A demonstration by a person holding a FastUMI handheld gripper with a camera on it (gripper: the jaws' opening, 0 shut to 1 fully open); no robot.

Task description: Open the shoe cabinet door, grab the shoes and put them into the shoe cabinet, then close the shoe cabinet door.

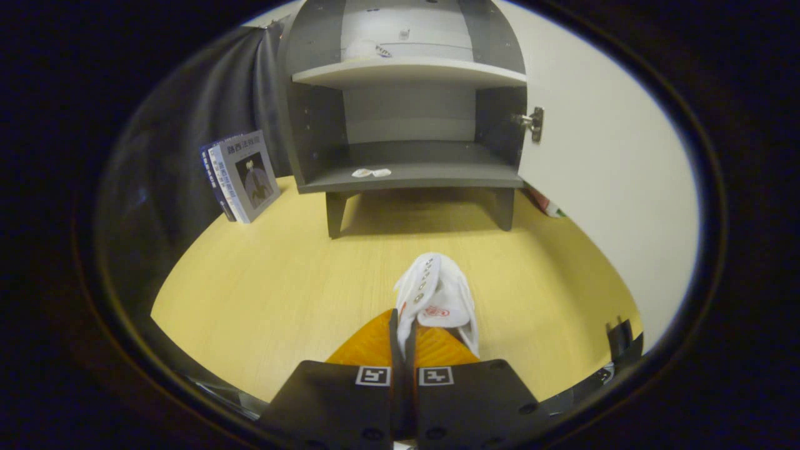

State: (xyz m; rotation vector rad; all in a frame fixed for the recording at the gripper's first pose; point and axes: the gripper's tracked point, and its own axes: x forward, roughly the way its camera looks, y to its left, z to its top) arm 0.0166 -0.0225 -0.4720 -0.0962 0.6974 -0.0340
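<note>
My jaws [404,334] are pinched nearly closed on the white shoe [435,297], gripping its edge so it hangs ahead w/ toe fwd. Shoe cabinet [409,125] stands beyond on the counter [275,281], door [600,156] swung open, lower shelf [437,172] free for placement.

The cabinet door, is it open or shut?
Open. The door is swung aside on its hinge, baring the cabinet shelves, while the gripper pinches a white shoe.

Gripper [404,331]: blocky body, two square coded markers, screw holes.
</note>
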